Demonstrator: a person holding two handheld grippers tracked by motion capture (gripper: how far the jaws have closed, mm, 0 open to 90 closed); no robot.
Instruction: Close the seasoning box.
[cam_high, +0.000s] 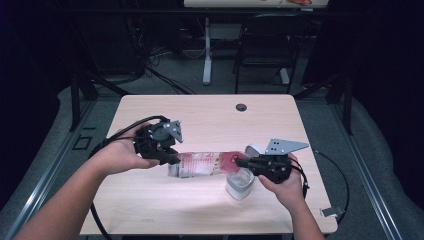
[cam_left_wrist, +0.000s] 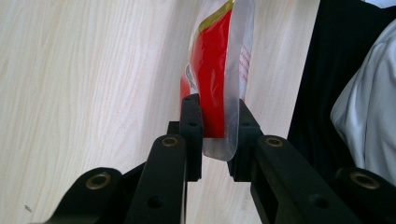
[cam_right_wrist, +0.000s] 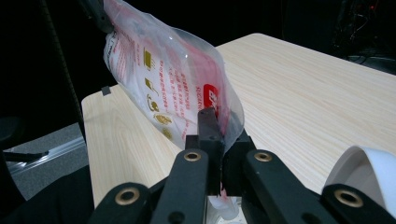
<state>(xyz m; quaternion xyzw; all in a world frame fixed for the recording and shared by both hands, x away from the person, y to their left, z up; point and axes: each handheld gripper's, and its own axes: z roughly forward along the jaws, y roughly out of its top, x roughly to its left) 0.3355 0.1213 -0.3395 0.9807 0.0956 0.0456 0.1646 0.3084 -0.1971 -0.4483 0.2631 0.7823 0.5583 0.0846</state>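
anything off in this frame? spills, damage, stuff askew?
Nothing spilled or damaged that I can see. The red-and-clear plastic pouch hangs level between the left gripper and right gripper, above the clear square plastic container on the wooden table.

We see a clear plastic pouch (cam_high: 205, 164) printed in red, with a gold stripe (cam_left_wrist: 215, 15) along one red panel. On its pale side we note red lettering and small gold pictograms (cam_right_wrist: 156, 100). The left gripper (cam_high: 172, 159) and the right gripper (cam_high: 241, 162) are black, with brass-coloured pivot pins (cam_right_wrist: 192, 156); each carries a grey plate (cam_high: 282, 146). The surface (cam_high: 210, 115) is light wood with a fine pale grain, and has one dark round grommet (cam_high: 241, 107). Beneath the pouch we see a translucent whitish container (cam_high: 240, 184) with a white lid (cam_right_wrist: 362, 175).
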